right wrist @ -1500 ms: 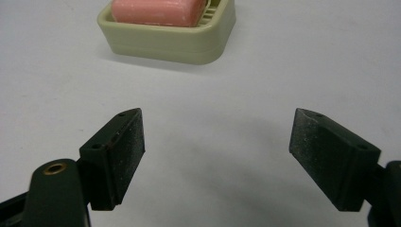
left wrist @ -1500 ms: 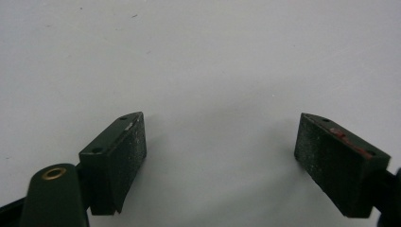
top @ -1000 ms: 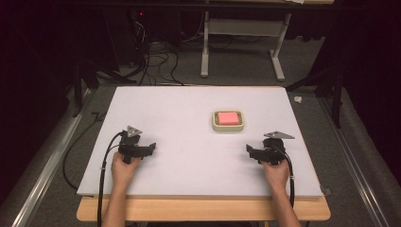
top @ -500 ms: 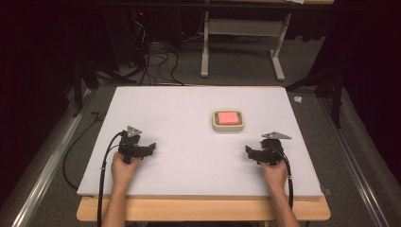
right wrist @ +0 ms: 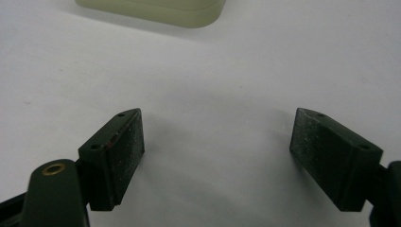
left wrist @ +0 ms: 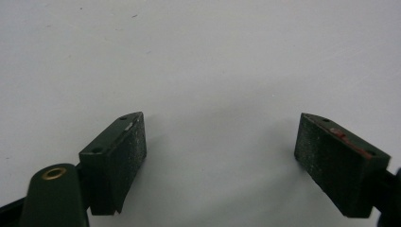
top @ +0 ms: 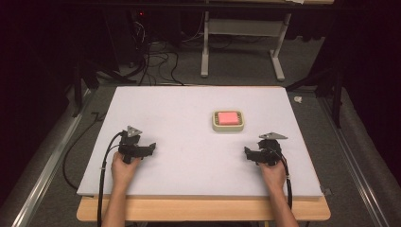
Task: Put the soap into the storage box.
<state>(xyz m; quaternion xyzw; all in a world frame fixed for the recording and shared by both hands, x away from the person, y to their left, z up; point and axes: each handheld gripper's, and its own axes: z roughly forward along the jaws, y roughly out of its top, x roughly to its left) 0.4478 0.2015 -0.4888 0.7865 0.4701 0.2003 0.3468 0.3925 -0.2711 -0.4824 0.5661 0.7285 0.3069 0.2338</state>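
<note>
**Two hand-held grippers at rest on a white board, with a shallow tray beyond them**

A cream tray [top: 228, 120] with rounded corners sits right of centre on the white board [top: 189, 109]; a flat pink block [top: 228, 117] lies inside it and covers most of its floor. In the right gripper view the tray's near wall [right wrist: 156, 12] appears at the top edge, well apart from the jaws. The left gripper [top: 150, 147] lies near the board's near-left corner, the right gripper [top: 247, 152] near its near-right corner, each held by a hand [top: 124, 168] [top: 273, 172] entering from the near edge. Both gripper views show the jaws spread wide with bare board between the pads [left wrist: 124, 158] [right wrist: 122, 153]; nothing is pinched. Compared with the frames a second and half a second earlier, the right gripper has drawn slightly nearer and leftward; the left gripper and the tray are unchanged. Open board lies between the grippers and across the whole far-left half. The tray stands far from every edge, just beyond and left of the right gripper.
</note>
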